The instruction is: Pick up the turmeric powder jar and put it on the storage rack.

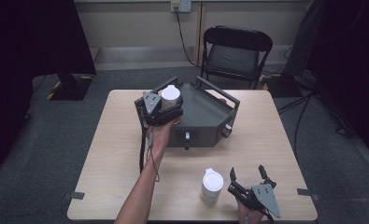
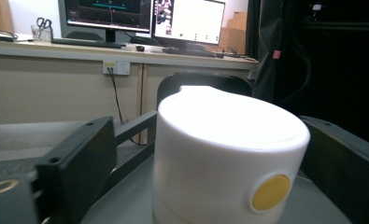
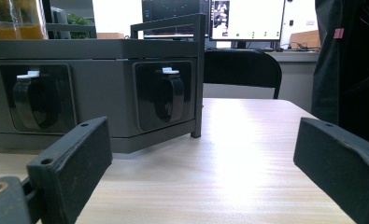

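Note:
A white lidded cup (image 1: 170, 95) stands on the top of a grey angular box (image 1: 205, 116) at the table's far middle. My left gripper (image 1: 162, 111) is around that cup. In the left gripper view the cup (image 2: 219, 154), with a yellow dot on its side, sits between the jaws, and a gap shows at the left jaw. A second white cup (image 1: 212, 185) stands on the table near the front edge. Just right of it my right gripper (image 1: 248, 177) is open and holds nothing. Its jaws (image 3: 201, 158) point at the box (image 3: 102, 93) over bare tabletop.
The box has raised rails and handles (image 3: 170, 100) on its sides. A clear vessel with orange contents (image 3: 16, 21) is at its top left in the right gripper view. A black folding chair (image 1: 236, 53) stands behind the table. Monitors (image 2: 187, 21) sit on a far desk.

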Motion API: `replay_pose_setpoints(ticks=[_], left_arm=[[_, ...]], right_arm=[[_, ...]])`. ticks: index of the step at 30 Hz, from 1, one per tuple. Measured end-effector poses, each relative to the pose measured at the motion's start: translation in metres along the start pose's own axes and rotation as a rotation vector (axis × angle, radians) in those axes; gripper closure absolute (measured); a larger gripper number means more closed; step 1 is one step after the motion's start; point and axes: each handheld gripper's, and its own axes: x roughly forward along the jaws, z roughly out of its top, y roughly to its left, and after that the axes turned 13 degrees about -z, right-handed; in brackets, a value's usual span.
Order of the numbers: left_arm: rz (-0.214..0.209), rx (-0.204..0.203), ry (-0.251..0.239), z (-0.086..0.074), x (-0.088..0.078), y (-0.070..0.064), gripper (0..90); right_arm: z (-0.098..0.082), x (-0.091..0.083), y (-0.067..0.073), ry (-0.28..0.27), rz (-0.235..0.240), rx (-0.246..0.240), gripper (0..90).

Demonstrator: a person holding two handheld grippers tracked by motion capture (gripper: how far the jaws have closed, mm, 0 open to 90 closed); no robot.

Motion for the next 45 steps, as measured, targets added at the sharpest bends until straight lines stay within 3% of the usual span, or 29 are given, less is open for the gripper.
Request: replay_pose_setpoints(ticks=[3,13,20,28,34,45], left_arm=[[-0.002,0.024,-0.011,-0.001,-0.004,-0.002,0.7],[-0.016,0.032,-0.02,-0.004,-0.015,-0.004,0.0],[-0.018,0.062,-0.014,-0.012,-0.021,-0.008,0.0],[-0.012,0.07,-0.017,-0.022,-0.032,-0.014,0.0],[-0.01,0.043,-0.03,-0.032,-0.046,-0.013,0.1],[-0.007,0.08,-0.043,-0.045,-0.064,-0.02,0.1]], right_arm=[[0.0,0.0,0.0,0.0,0.0,0.0,3.2],[0.0,0.0,0.0,0.001,-0.002,0.0,3.2],[0.0,0.0,0.0,-0.001,-0.002,-0.001,3.2],[0.0,0.0,0.001,-0.001,-0.002,-0.001,3.2],[0.0,0.0,0.001,-0.001,-0.003,-0.001,3.2],[0.0,0.0,0.001,-0.001,-0.006,-0.001,3.2]])
